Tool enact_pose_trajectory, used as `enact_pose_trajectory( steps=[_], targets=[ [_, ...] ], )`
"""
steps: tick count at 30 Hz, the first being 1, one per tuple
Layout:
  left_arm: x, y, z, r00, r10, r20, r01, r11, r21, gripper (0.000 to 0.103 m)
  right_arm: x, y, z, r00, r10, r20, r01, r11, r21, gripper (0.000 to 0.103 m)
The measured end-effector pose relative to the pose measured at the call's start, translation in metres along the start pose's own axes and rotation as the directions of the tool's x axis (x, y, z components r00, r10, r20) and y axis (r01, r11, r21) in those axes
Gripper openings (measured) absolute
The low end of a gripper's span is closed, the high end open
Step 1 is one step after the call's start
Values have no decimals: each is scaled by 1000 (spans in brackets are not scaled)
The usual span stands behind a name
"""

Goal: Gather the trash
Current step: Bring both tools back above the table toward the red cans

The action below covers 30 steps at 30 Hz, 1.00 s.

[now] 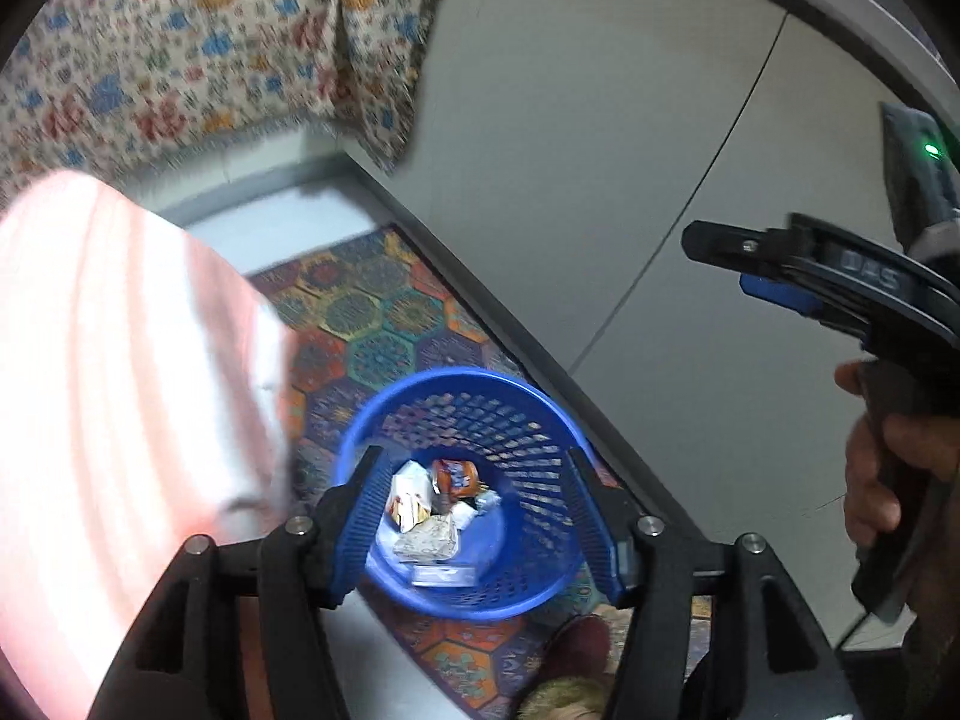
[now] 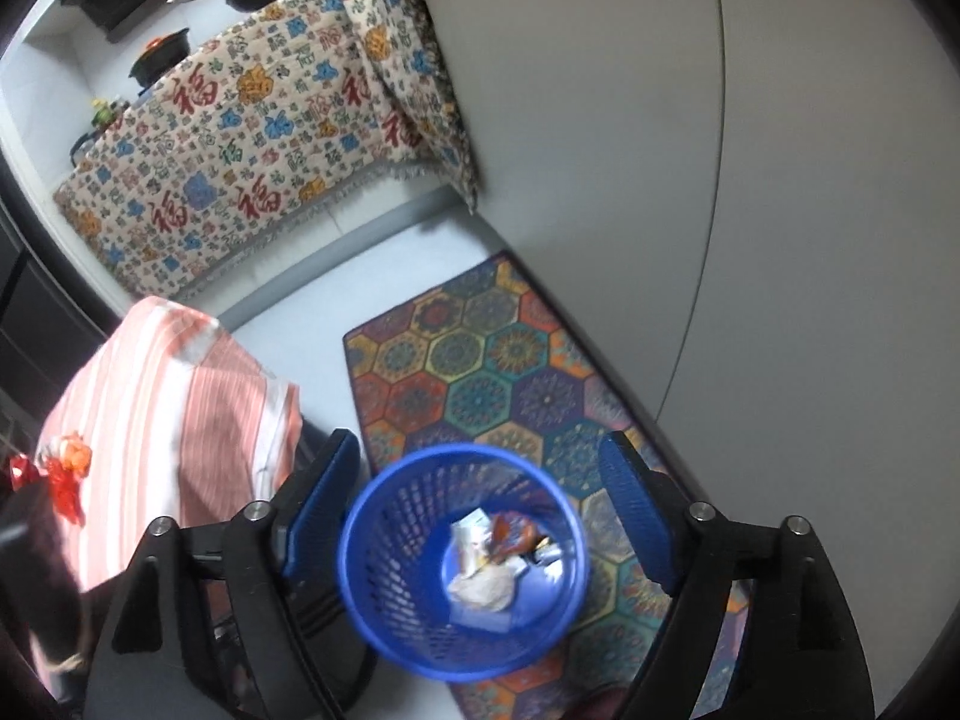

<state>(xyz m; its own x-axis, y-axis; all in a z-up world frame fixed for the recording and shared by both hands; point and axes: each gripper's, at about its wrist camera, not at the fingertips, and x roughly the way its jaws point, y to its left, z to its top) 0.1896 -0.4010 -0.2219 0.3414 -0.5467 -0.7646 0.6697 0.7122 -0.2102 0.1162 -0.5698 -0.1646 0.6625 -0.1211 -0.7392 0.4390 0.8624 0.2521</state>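
Observation:
A blue mesh waste basket (image 1: 528,420) stands on a patterned rug and holds several crumpled wrappers (image 1: 429,516). It also shows in the right wrist view (image 2: 384,546) with the wrappers (image 2: 492,558) inside. My left gripper (image 1: 474,462) is open and empty, hovering above the basket. My right gripper (image 2: 480,456) is open and empty, also above the basket. The right gripper shows from the side in the left wrist view (image 1: 780,276). Red and orange wrappers (image 2: 63,468) lie on the striped cloth at the left.
A pink striped cloth covers a table (image 2: 168,396) left of the basket. A hexagon-patterned rug (image 2: 480,372) lies on the floor along a grey wall (image 2: 660,150). A counter draped in patterned fabric (image 2: 240,138) stands at the back, with pans on it.

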Motion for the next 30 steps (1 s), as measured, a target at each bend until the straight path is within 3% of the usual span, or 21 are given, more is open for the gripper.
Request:
enact_pose_trajectory(
  steps=[7, 12, 16, 19, 22, 27, 29, 30],
  targets=[
    [-74, 54, -29, 992, 99, 74, -98, 995, -22, 67, -17, 31, 0, 997, 6, 74, 0, 997, -74, 86],
    [-116, 125, -76, 967, 250, 55, -245, 966, -83, 67, -25, 74, -8, 993, 82, 87, -70, 989, -131, 87],
    [-142, 174, -111, 935, 353, 33, -345, 929, -132, 67, -26, 134, -29, 981, 189, 37, -177, 960, -215, 89],
    [-163, 211, -138, 901, 433, 17, -424, 890, -168, 67, -23, 191, -56, 965, 262, -27, -256, 912, -321, 90],
    [-187, 252, -159, 884, 467, 7, -452, 858, -246, 75, -16, 250, -88, 944, 309, -115, -328, 840, -432, 90],
    [-209, 292, -170, 873, 488, -15, -466, 825, -320, 89, 1, 318, -139, 915, 319, -248, -404, 725, -558, 90],
    [-213, 297, -172, 873, 488, -16, -468, 828, -310, 91, 13, 337, -153, 913, 291, -286, -407, 695, -593, 90],
    [-212, 300, -171, 874, 485, -21, -468, 830, -302, 97, 19, 345, -159, 917, 269, -294, -396, 687, -609, 90]
  ],
)
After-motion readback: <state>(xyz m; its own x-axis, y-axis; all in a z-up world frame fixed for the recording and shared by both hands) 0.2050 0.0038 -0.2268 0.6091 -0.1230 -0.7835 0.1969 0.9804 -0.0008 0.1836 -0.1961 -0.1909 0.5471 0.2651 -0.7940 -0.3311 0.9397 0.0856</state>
